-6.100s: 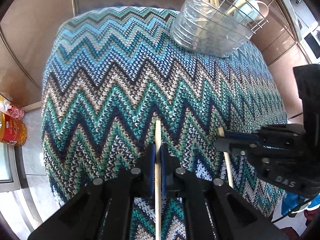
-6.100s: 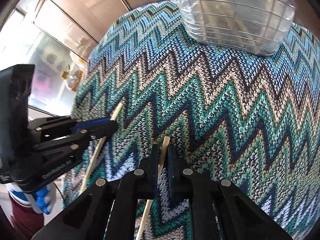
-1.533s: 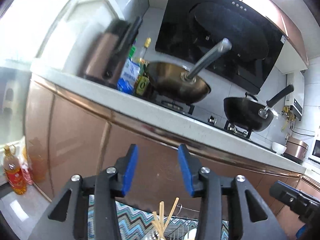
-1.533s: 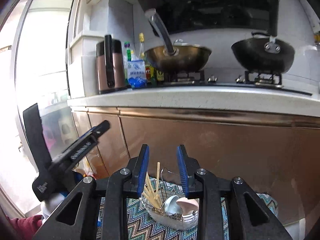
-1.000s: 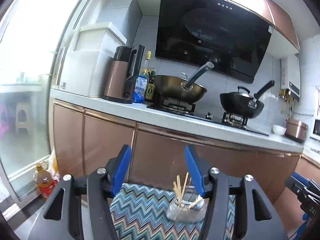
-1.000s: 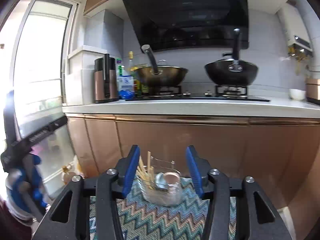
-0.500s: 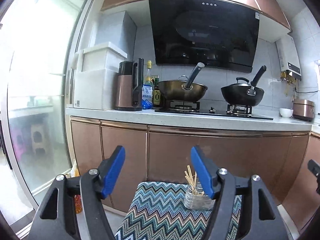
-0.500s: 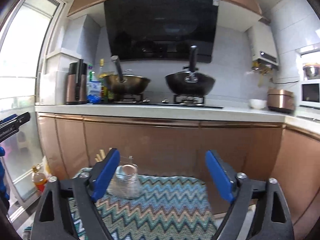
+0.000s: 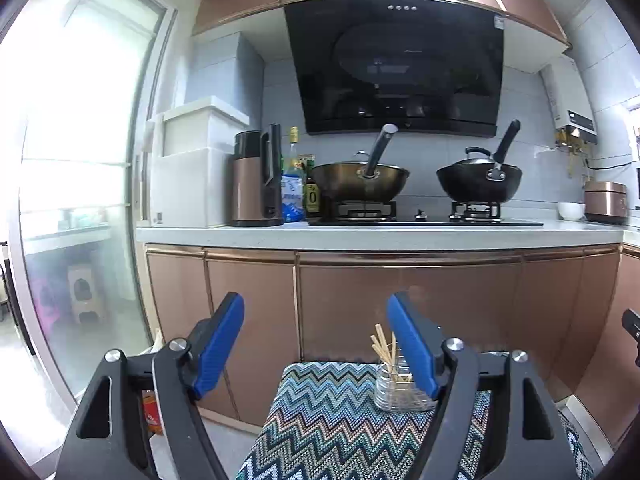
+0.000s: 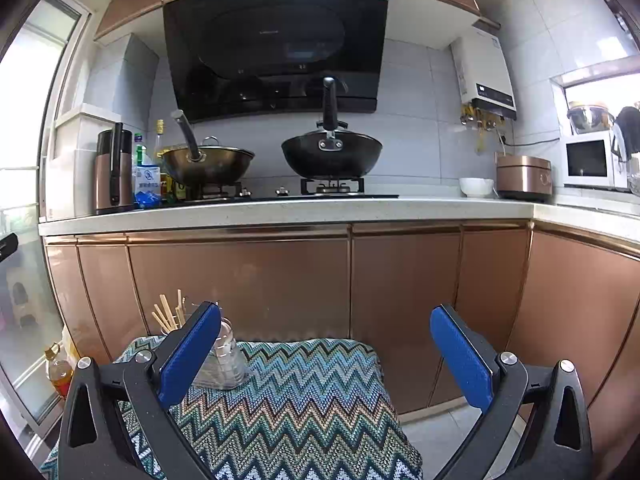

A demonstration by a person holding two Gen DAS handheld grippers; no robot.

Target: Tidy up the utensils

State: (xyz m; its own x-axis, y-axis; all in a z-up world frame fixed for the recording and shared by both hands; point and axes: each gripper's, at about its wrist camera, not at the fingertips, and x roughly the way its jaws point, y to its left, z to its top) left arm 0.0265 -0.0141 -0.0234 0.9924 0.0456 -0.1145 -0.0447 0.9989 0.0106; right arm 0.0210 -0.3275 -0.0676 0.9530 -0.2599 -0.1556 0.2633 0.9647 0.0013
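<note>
While both claws point almost level at the kitchen, neither has anything between its blue pads. The left claw point(image 9: 314, 346) stands wide and its jaws are opening; the right claw point(image 10: 326, 356) is wider, its jaws opening too, with only the cloth point(image 10: 300, 396) showing in the gap.

That zigzag cloth covers the bench below both claws. Near its far edge stands the holder point(image 10: 222, 364), a clear ribbed container, upright. In the right wrist view it sits toward the far left corner, half hidden behind the left pad point(image 10: 188, 354). In the left wrist view the same holder point(image 9: 394, 394) sits just beside the right pad point(image 9: 412, 346), partly behind it. Chopsticks point(image 9: 384, 346) stand bunched in it, tips up and fanned out. What else the holder contains cannot be told.

At the left edge of the right wrist view a small black part of the left tool shows; at the right edge of the left wrist view a black part of the right tool does likewise.

Left of the bench a bottle point(image 10: 58, 374) of amber liquid stands on the floor. Beyond are copper cabinets point(image 10: 360, 280), then a worktop with a kettle point(image 10: 114, 172), a brass wok point(image 10: 208, 166) and a black wok point(image 10: 332, 156) under a dark hood point(image 10: 276, 48).
</note>
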